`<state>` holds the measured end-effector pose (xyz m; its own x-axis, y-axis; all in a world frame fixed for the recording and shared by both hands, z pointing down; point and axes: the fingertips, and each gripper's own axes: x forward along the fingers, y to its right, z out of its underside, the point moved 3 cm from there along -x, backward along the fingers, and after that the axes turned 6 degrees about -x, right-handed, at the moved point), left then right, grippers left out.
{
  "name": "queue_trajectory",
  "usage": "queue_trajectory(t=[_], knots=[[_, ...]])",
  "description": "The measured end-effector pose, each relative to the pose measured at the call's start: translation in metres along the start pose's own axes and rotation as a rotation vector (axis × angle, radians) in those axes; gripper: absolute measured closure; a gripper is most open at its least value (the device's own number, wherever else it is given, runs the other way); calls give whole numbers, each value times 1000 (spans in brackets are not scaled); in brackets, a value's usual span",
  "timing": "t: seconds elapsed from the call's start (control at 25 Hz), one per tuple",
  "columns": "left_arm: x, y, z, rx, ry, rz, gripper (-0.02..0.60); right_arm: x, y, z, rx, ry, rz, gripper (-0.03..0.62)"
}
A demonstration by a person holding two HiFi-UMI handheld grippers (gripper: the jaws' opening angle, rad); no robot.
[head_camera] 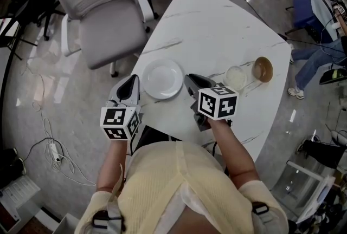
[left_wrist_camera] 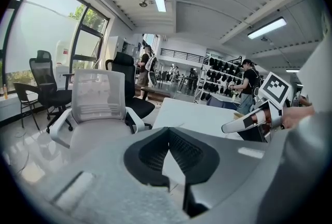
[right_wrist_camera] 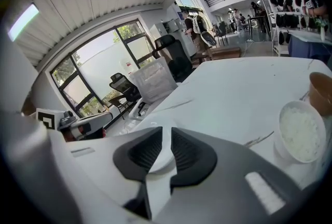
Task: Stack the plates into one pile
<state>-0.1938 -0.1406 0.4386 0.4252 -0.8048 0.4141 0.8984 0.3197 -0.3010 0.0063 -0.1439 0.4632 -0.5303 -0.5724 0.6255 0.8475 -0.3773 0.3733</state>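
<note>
A white plate [head_camera: 162, 78] lies flat near the front edge of the white marble table [head_camera: 217, 27]; whether it is one plate or a pile I cannot tell. My right gripper [head_camera: 190, 78] hovers just right of its rim. In the right gripper view its jaws [right_wrist_camera: 166, 129] stand a narrow gap apart, holding nothing, with the plate [right_wrist_camera: 160, 163] showing below through the gap. My left gripper [head_camera: 132, 78] hangs just left of the plate, beyond the table edge. In the left gripper view its tips [left_wrist_camera: 169, 129] meet, with nothing between them.
A small clear dish [head_camera: 237, 77] and a brown bowl [head_camera: 263, 69] sit side by side to the right of the plate. A grey office chair [head_camera: 105, 16] stands off the table's left side. Cables lie on the floor at lower left.
</note>
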Motion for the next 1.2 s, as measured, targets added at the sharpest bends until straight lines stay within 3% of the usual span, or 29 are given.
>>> queue_trajectory(t=[0.28,1.2], knots=[[-2,6,0,17,-26,21,578,-11,0,-4,-15,38,23,591],[2,7,0,43,-65,47,580,-23,-6,-6,-40,95,30,592]])
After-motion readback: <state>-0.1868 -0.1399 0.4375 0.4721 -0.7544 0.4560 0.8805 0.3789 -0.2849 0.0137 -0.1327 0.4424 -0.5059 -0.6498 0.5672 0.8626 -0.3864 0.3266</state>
